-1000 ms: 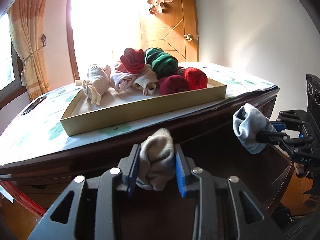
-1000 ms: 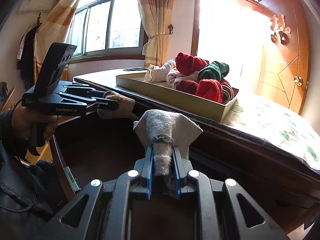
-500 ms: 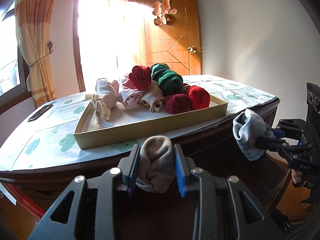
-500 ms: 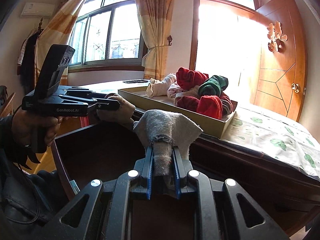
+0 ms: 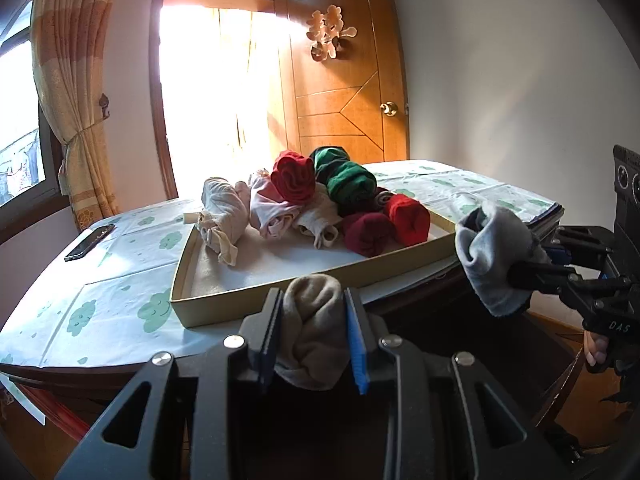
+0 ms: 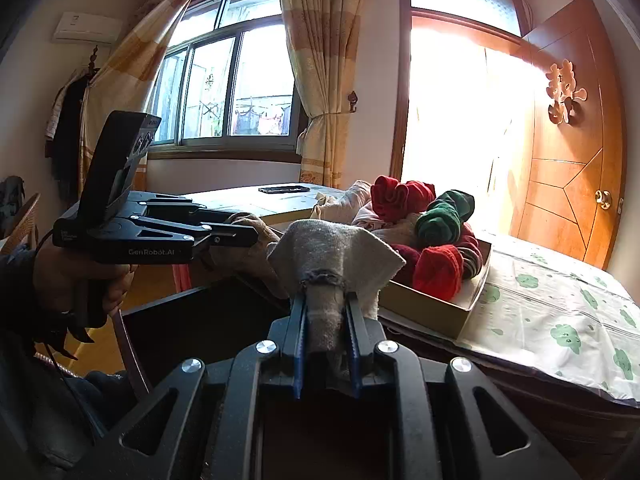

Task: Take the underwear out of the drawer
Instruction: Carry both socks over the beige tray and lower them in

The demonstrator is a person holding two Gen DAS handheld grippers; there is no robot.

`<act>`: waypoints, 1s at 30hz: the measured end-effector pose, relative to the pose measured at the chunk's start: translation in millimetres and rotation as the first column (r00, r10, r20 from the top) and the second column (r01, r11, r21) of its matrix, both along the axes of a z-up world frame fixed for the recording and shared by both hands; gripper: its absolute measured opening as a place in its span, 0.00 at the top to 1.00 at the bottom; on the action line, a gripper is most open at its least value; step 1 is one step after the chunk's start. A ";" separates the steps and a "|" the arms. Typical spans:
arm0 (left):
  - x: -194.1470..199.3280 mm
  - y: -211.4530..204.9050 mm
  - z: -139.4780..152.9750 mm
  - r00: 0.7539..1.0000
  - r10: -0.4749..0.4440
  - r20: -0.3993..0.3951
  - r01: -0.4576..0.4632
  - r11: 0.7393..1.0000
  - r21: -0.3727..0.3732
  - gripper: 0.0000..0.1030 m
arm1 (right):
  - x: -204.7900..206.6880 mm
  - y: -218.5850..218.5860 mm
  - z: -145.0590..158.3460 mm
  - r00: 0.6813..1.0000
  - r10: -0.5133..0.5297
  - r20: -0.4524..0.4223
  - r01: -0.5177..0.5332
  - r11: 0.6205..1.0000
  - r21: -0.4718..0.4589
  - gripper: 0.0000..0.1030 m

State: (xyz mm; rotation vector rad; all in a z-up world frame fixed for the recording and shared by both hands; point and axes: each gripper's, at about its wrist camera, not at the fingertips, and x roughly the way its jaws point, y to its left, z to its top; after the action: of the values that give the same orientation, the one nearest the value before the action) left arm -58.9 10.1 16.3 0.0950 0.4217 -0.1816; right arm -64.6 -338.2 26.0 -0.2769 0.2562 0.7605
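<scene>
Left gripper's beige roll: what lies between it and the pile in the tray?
In the left wrist view, only the tray's near wall and bare white liner separate the beige roll from the pile.

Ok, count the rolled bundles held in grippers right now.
2. The left gripper is shut on a beige bundle; the right gripper is shut on a grey bundle, both above the open drawer.

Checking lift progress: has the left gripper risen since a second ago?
Yes. The left gripper with its beige roll now overlaps the tray wall, having come upward.
</scene>
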 end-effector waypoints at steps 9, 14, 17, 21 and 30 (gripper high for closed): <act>4.4 10.4 7.4 1.000 0.002 0.000 -0.002 1.000 -0.010 0.75 | 9.8 12.7 16.6 1.000 0.022 0.010 -0.022 1.000 0.020 0.82; 7.2 14.9 17.9 1.000 0.000 0.012 0.000 1.000 -0.006 0.76 | 15.4 21.6 23.3 0.999 0.033 0.012 -0.033 0.999 0.026 0.82; 6.5 17.7 29.1 0.999 0.004 0.039 -0.004 1.000 -0.001 0.76 | 17.0 25.9 26.8 0.999 0.039 0.018 -0.039 0.999 0.029 0.82; 9.5 21.5 44.0 0.998 0.008 0.069 -0.008 1.000 0.009 0.76 | 20.1 32.1 35.3 0.998 0.047 0.028 -0.048 0.998 0.032 0.82; 26.2 29.7 64.7 0.992 0.028 0.119 -0.033 0.999 0.039 0.76 | 41.0 46.1 52.0 0.999 0.043 0.023 -0.044 0.998 0.044 0.82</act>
State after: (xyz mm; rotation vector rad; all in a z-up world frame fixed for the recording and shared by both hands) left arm -32.7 39.8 81.0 0.1386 0.3080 -0.1365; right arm -23.7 -292.2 78.0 -0.2491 0.2132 0.8044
